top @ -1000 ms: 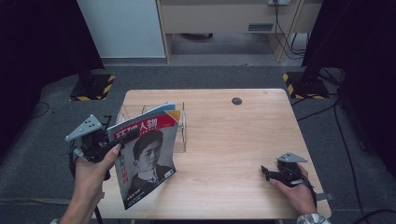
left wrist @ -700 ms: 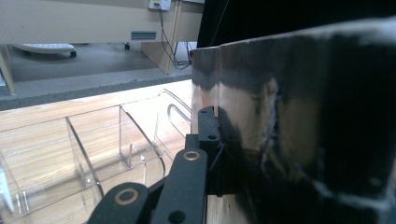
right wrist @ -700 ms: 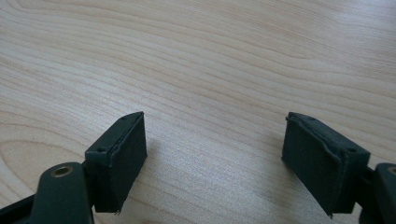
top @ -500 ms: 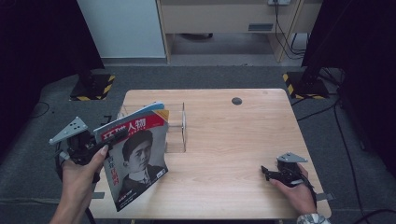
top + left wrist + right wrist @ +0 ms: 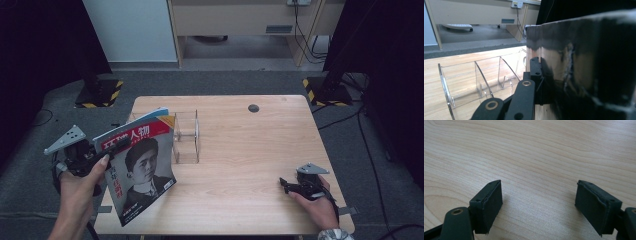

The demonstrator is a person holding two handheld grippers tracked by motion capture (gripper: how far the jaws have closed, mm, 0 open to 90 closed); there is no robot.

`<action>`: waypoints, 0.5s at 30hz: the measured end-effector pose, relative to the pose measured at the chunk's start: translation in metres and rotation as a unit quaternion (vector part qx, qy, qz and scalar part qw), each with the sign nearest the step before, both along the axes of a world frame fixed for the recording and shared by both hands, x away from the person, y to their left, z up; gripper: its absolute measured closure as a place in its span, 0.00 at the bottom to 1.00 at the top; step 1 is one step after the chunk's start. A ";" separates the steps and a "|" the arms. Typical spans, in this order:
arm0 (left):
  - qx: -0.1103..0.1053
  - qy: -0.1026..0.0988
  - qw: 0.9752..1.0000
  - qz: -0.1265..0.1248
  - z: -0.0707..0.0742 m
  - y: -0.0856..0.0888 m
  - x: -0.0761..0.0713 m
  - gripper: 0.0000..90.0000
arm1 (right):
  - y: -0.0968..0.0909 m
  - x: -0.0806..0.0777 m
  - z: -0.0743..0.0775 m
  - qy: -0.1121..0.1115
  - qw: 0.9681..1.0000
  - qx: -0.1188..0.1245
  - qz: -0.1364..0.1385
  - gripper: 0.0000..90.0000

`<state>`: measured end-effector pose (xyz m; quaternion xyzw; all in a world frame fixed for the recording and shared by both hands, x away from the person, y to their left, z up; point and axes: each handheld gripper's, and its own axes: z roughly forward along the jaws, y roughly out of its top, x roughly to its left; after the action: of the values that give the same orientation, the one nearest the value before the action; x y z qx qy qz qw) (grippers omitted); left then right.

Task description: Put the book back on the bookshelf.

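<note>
Magazine over table's left edge; clear rack just right, behind.

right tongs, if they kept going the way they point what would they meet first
Likely only bare table: the right tongs, jaws open, point low across the wood with nothing ahead as far as the right gripper view shows.

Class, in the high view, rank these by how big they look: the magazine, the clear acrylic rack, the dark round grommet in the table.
1. magazine, though it is held nearer the camera
2. clear acrylic rack
3. dark round grommet
</note>
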<state>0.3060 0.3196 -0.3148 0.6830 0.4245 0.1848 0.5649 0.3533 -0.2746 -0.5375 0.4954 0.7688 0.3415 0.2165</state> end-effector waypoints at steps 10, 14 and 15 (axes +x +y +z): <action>0.001 -0.003 1.000 0.017 0.005 0.012 -0.004 0.96 | 0.000 0.000 0.000 0.000 1.000 0.000 0.000 0.24; 0.000 -0.003 1.000 0.020 0.005 0.015 -0.005 0.96 | 0.000 0.000 0.000 0.000 1.000 0.000 0.000 0.24; 0.000 -0.003 1.000 0.021 0.005 0.016 -0.005 0.96 | 0.000 0.000 0.000 0.000 1.000 0.000 0.000 0.24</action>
<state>0.3007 0.3356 -0.3101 0.6736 0.4373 0.1985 0.5619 0.3534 -0.2746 -0.5376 0.4950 0.7689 0.3418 0.2167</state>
